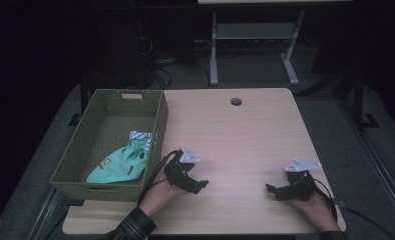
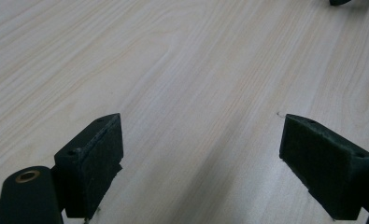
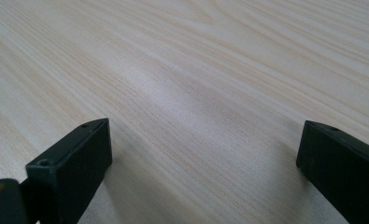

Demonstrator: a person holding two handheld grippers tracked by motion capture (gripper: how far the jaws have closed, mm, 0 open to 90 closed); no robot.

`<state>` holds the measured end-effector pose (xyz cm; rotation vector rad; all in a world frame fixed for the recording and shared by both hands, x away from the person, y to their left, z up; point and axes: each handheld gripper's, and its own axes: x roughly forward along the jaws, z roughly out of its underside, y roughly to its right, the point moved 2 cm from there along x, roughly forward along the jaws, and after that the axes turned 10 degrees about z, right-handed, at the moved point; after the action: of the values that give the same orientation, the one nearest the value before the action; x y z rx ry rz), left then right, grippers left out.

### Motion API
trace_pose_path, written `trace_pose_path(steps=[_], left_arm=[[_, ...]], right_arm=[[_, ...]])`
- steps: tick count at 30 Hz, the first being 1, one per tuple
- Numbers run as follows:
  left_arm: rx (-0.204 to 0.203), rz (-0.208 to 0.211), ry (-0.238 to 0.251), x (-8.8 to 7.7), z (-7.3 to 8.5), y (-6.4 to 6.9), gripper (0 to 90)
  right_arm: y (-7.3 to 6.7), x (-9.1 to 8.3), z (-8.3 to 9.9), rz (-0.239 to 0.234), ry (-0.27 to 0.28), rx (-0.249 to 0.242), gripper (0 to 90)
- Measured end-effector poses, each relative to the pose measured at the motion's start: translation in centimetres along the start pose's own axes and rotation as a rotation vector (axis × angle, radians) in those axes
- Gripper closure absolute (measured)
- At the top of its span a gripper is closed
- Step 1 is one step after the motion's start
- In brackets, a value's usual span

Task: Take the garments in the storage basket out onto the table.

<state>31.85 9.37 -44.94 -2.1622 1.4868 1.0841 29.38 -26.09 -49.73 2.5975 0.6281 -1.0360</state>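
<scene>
A green woven basket (image 1: 157, 125) stands at the table's left edge, and a mint-green garment (image 1: 119, 164) with a striped piece lies crumpled inside it. My left gripper (image 1: 201, 186) rests low over the light wooden table (image 1: 245, 135), just right of the basket, pointing right. Its jaws stand wide open (image 2: 201, 158) over bare wood with nothing between them. My right gripper (image 1: 271, 190) sits near the table's front right, pointing left toward the other one. Its jaws are also wide open (image 3: 205, 163) and empty.
A round cable hole (image 1: 236, 101) sits near the table's far edge. Behind the table stand a white desk frame (image 1: 255, 35) and loose cables (image 1: 160, 65) on the grey floor. Bare wood lies between the two grippers.
</scene>
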Motion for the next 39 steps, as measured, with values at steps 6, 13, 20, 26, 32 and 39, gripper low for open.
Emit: trace_pose_path(steps=[6,13,20,26,32,39], left_arm=[[-0.008,-0.003,-0.004,-0.2,-0.3,-0.1,13.0],[-0.003,-0.005,-0.007,-0.5,-0.6,0.0,13.0],[-0.002,-0.004,-0.001,-0.9,-0.9,0.1,13.0],[-0.003,0.007,-0.01,-1.1,-1.2,0.2,12.9],[-0.002,0.017,-0.011,-1.6,-1.6,0.3,13.0],[-0.001,0.03,-0.014,-2.1,-2.1,0.4,13.2]], right_arm=[[0.0,0.0,0.0,0.001,0.0,0.001,3.1],[0.0,0.0,0.0,0.001,-0.001,0.001,3.1],[0.0,0.0,0.0,-0.001,-0.003,0.005,3.1],[0.0,0.0,0.0,-0.001,-0.004,0.005,3.1],[0.0,0.0,0.0,-0.001,-0.004,0.005,3.1],[0.0,0.0,0.0,0.0,-0.002,0.006,3.1]])
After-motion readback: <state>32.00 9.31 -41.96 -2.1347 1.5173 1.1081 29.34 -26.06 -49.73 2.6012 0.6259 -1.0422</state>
